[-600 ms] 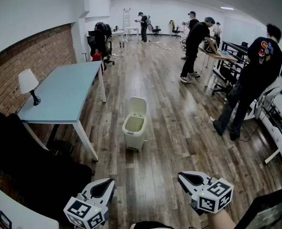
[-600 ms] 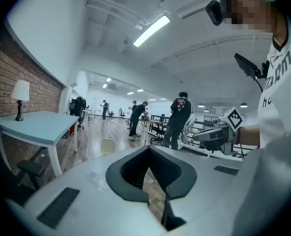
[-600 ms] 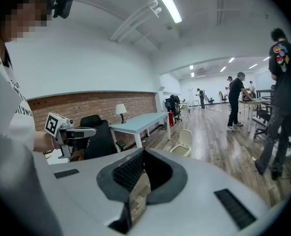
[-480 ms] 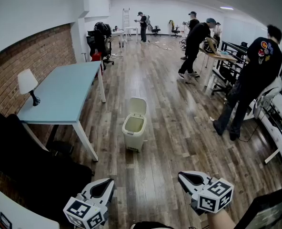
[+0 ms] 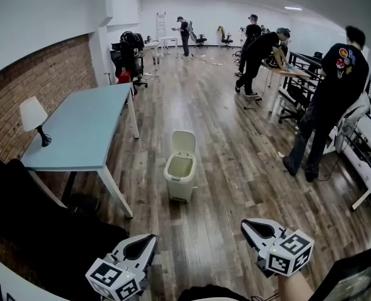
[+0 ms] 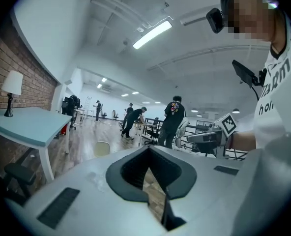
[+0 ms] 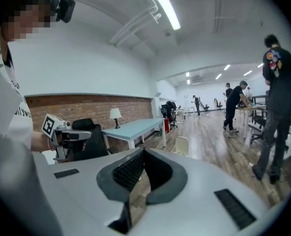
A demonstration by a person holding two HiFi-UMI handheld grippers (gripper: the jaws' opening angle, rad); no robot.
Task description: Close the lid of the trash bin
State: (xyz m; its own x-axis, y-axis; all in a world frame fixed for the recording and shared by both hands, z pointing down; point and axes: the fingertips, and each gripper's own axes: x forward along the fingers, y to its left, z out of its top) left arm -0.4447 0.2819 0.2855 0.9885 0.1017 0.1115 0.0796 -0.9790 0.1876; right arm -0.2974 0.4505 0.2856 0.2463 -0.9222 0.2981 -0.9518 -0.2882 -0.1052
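A small cream trash bin stands on the wood floor in the middle of the head view, its lid tilted up and open. Both grippers hover low at the bottom of that view, well short of the bin. My left gripper is shut and empty. My right gripper is also shut with nothing in it. The raised lid shows small beyond the jaws in the left gripper view, and the lid shows likewise in the right gripper view.
A light blue table with a white lamp runs along the brick wall left of the bin. A black chair sits near my left. A person in black stands at the right by desks; others work farther back.
The head view has shifted a little; the bin and both grippers sit slightly further right and lower in it. The lid stays up and both grippers stay shut.
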